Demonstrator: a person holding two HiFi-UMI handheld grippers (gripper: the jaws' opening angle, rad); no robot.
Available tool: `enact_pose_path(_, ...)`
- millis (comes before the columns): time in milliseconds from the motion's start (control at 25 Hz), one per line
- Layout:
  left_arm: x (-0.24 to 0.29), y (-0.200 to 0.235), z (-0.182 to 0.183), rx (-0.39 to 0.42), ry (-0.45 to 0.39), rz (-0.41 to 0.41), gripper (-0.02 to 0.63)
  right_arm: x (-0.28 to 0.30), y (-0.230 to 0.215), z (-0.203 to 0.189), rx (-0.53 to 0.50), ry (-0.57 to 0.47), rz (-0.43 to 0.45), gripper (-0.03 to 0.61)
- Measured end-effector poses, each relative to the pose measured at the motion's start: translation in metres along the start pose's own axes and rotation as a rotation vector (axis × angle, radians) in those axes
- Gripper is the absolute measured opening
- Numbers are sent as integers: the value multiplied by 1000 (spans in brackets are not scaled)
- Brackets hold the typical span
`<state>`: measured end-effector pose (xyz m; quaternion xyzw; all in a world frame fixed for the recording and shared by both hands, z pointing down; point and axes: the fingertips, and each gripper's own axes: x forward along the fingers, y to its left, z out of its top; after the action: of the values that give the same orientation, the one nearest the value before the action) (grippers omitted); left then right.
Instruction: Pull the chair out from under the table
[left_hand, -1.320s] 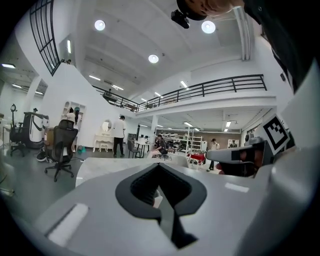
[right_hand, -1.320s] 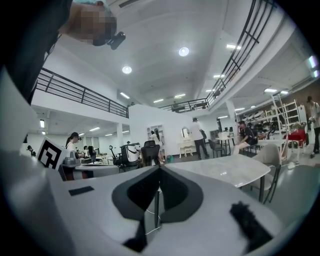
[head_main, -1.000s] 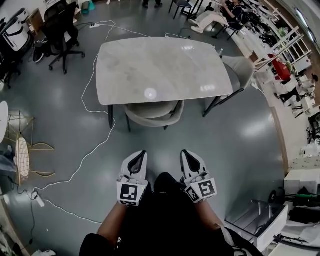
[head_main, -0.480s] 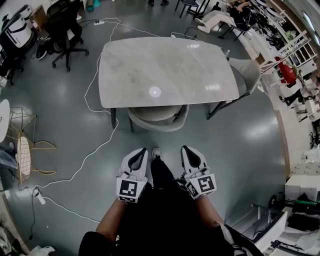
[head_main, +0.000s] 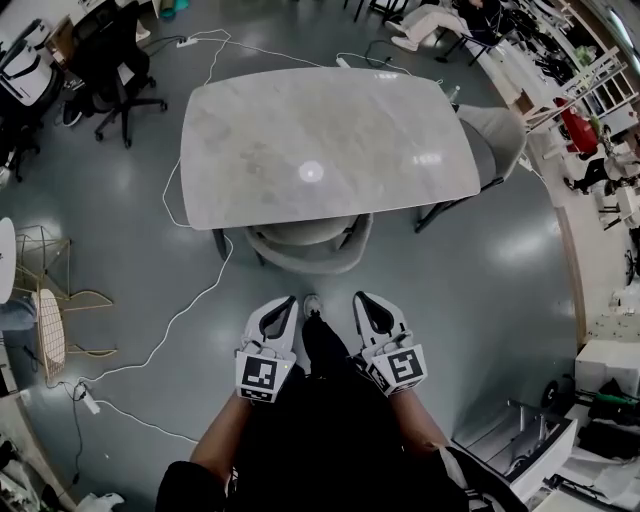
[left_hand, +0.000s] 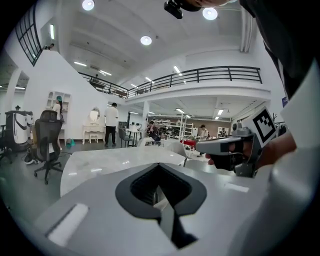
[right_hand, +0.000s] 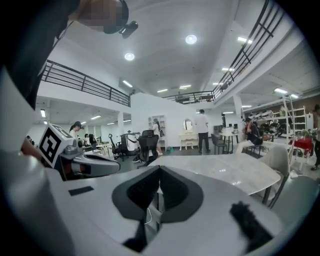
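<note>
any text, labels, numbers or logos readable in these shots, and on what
No readable word, number or brand in any view.
Cube on the left gripper: left square marker, a black-and-white pattern, not letters.
Cube on the right gripper: right square marker, a pattern only.
Table and chair: no print shows.
Shelves at the right edge: too small to read.
</note>
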<state>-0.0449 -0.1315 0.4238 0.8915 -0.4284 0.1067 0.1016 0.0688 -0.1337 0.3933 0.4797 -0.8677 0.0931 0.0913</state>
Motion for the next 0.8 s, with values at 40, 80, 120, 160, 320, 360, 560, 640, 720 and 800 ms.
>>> enact_pose_path(40,6,-1,-2,11,13,-6,9,2,-4,-3,-6,11,7,17)
enact_pose_path(80,12,-3,-6,23,27,-12,9,4,-8,-7,-13,22,12,17)
enact_pose_path(120,18,-4,-9,35,42,-19,9,7,-12,-12,-20,34,15,17)
enact_pose_path(160,25,-3,-14,43,60,-26,9,10,-16,-16,-24,46,15,17)
enact_pose_path(320,48,2,-33,53,120,-42,9,24,-29,-35,-31,100,19,17)
enact_pose_path(360,52,4,-38,55,134,-42,9,28,-31,-39,-39,112,22,17)
enact_pose_path(560,67,7,-68,90,224,-52,26,41,-35,-56,-67,166,60,18)
enact_pose_path(640,74,7,-74,122,245,-65,49,45,-36,-64,-84,181,79,18)
enact_pose_path(720,79,10,-82,153,268,-73,61,51,-36,-71,-115,202,103,18)
enact_pose_path(800,85,13,-91,186,297,-83,77,59,-36,-78,-132,223,129,18)
